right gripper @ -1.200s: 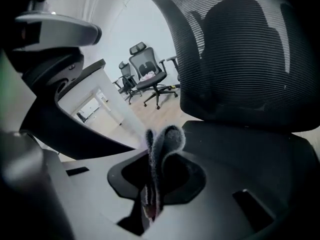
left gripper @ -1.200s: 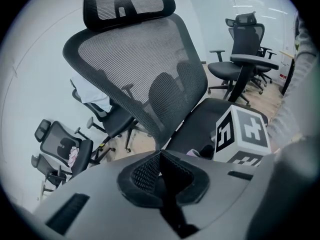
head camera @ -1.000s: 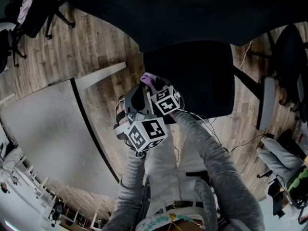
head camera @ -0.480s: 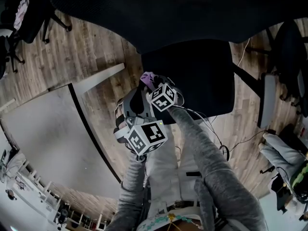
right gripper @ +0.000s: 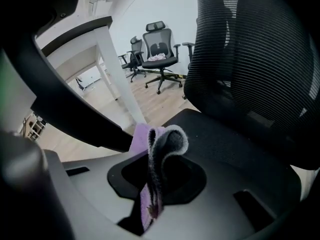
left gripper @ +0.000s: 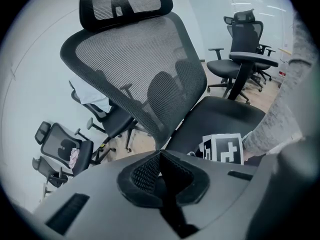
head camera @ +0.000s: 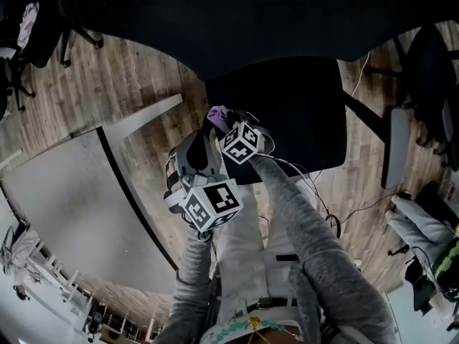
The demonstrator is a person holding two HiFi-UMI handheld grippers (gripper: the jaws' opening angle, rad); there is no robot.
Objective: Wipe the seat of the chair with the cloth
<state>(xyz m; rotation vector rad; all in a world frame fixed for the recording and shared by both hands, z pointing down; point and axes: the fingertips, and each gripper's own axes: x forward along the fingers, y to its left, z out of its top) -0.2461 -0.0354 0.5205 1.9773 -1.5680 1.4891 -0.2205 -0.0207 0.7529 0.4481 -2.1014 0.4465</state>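
The black office chair's seat [head camera: 294, 113] lies ahead of me, under its mesh backrest [head camera: 215, 20]. My right gripper [head camera: 225, 122] hangs over the seat's front left corner, shut on a purple and grey cloth [head camera: 218, 113]. In the right gripper view the cloth [right gripper: 159, 149] stands folded up out of the closed jaws, just above the seat [right gripper: 230, 144]. My left gripper [head camera: 195, 153] sits beside and behind the right one, off the seat. In the left gripper view its jaws meet with nothing between them [left gripper: 160, 158], facing the backrest [left gripper: 135, 59] and seat [left gripper: 222, 116].
A white desk [head camera: 64, 199] with a dark edge stands to the left, its white leg [right gripper: 117, 74] close to the seat. Other office chairs [right gripper: 160, 49] [left gripper: 240, 59] stand around on the wooden floor [head camera: 143, 70]. Cables [head camera: 358, 213] trail at the right.
Both grippers have drifted slightly left in the head view, the left one also a little lower. The cloth stays clamped in the right gripper.
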